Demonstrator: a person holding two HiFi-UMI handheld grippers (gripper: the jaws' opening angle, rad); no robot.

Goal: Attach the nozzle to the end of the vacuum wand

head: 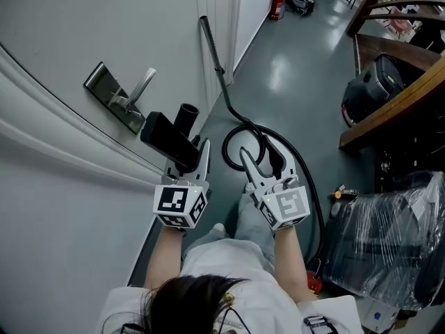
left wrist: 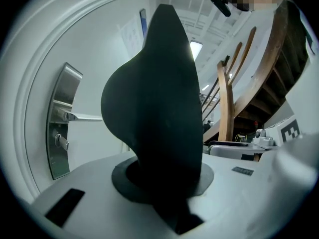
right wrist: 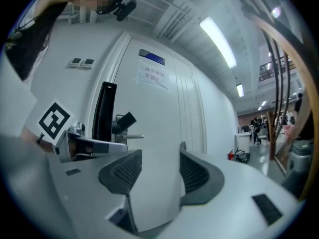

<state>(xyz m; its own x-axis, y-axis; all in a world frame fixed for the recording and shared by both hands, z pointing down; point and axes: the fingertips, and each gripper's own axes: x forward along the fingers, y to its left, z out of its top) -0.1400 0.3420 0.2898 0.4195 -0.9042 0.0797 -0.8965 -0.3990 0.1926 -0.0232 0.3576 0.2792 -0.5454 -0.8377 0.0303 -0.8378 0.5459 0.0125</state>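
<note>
one grey floor [head: 299, 75], white door [head: 76, 19], wand [head: 213, 51]

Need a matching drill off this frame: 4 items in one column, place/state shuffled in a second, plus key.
Column 1
1. nozzle
2. right gripper
3. vacuum wand
4. hose

Column 2
A. stood up beside the door
B. looped on the floor
C. clamped in the left gripper
D. jaws apart, nothing between them

Pairs: 1-C, 2-D, 3-A, 4-B
</note>
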